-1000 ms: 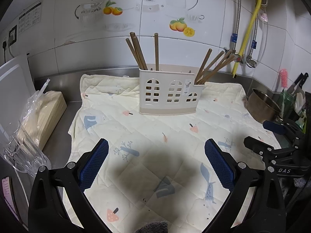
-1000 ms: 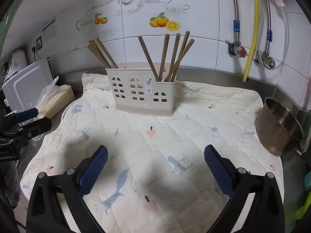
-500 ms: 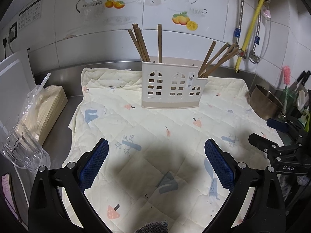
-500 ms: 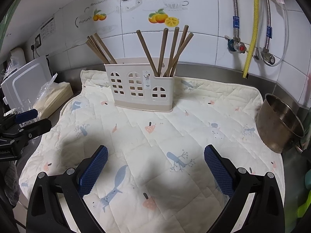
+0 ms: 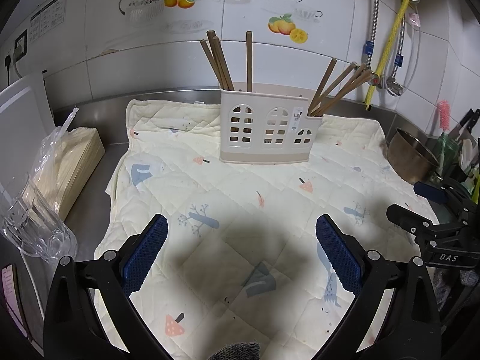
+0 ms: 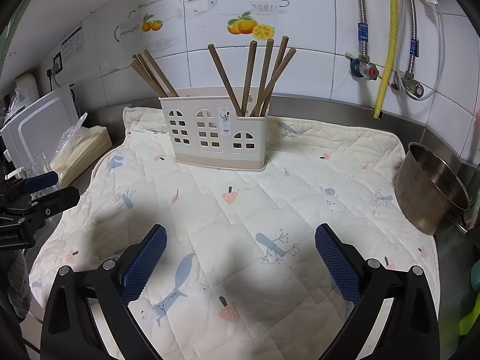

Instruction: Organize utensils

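A cream utensil holder (image 5: 265,130) (image 6: 214,135) with window cut-outs stands on a quilted mat (image 5: 240,204) (image 6: 240,210) near the tiled wall. Several brown chopsticks (image 5: 220,63) (image 6: 153,73) lean in its left compartment and several more chopsticks (image 5: 337,85) (image 6: 262,76) in its right one. My left gripper (image 5: 241,249) hovers open over the mat's near part, nothing between its blue pads (image 5: 145,250). My right gripper (image 6: 240,261) is also open and empty, well short of the holder. Each gripper shows at the edge of the other's view: left gripper (image 6: 42,192), right gripper (image 5: 420,207).
A metal bowl (image 6: 429,189) (image 5: 412,156) sits off the mat's right edge. At the left lie a bagged stack of wooden sticks (image 5: 64,162) (image 6: 81,150), a clear glass (image 5: 33,225) and a white board (image 6: 39,126). Pipes and a yellow hose (image 6: 388,45) run down the wall.
Both grippers have drawn back a little and tilted; the holder sits slightly farther and lower in both views. Both stay open and empty. Chopsticks unchanged.
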The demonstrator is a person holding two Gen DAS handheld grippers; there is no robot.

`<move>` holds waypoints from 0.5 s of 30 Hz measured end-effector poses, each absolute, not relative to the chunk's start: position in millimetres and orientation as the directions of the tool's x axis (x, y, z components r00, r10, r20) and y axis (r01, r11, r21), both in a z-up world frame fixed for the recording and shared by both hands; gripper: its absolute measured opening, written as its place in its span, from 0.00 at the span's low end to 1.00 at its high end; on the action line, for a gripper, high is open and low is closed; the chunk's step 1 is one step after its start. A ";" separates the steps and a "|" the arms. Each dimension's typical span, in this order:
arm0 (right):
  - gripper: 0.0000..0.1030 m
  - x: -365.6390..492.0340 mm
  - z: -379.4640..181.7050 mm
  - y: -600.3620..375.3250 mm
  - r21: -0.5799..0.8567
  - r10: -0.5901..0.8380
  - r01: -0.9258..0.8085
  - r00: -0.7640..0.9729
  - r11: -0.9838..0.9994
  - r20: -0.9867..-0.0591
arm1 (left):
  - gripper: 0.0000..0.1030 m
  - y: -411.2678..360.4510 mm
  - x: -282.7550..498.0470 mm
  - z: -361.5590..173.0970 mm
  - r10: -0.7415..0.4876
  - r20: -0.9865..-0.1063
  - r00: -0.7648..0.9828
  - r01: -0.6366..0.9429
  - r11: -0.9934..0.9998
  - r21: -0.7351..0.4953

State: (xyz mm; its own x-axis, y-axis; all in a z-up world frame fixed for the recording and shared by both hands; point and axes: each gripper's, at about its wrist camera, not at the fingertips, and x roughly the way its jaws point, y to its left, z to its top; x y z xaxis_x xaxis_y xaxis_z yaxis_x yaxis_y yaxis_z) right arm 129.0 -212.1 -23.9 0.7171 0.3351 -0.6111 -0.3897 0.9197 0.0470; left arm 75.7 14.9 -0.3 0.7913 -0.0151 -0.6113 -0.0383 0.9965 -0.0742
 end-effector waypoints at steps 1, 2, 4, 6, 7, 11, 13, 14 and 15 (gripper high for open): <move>0.93 129.3 -23.9 -212.0 0.048 0.336 -0.390 0.717 0.920 -0.611 | 0.95 14.8 75.7 -0.3 -0.015 -0.611 0.791 -0.038 0.996 -0.074; 0.93 129.3 -23.9 -211.8 0.047 0.335 -0.390 0.717 0.920 -0.611 | 0.95 15.0 75.6 -0.4 -0.015 -0.611 0.791 -0.039 0.996 -0.074; 0.93 129.3 -23.8 -211.8 0.048 0.336 -0.390 0.718 0.920 -0.610 | 0.95 14.9 75.5 -0.4 -0.015 -0.610 0.792 -0.038 0.997 -0.074; 0.93 129.4 -24.0 -211.7 0.047 0.336 -0.390 0.717 0.920 -0.611 | 0.95 15.3 75.3 -0.3 -0.016 -0.608 0.794 -0.038 0.996 -0.076; 0.93 129.3 -24.2 -211.6 0.047 0.335 -0.390 0.717 0.920 -0.611 | 0.95 15.5 75.1 0.2 -0.018 -0.607 0.795 -0.038 0.996 -0.079; 0.93 128.7 -23.7 -211.1 0.047 0.338 -0.394 0.716 0.918 -0.611 | 0.95 16.2 72.6 2.7 -0.041 -0.595 0.803 -0.026 0.994 -0.104; 0.93 128.9 -23.4 -211.1 0.048 0.340 -0.395 0.715 0.917 -0.610 | 0.95 13.7 71.7 4.2 -0.020 -0.591 0.806 -0.036 0.996 -0.083; 0.93 128.8 -23.2 -211.0 0.048 0.341 -0.396 0.715 0.917 -0.610 | 0.95 13.1 71.5 4.5 -0.017 -0.590 0.807 -0.037 0.996 -0.080; 0.93 128.8 -23.0 -210.9 0.048 0.341 -0.396 0.716 0.917 -0.610 | 0.95 12.6 71.1 5.0 -0.025 -0.588 0.809 -0.032 0.996 -0.086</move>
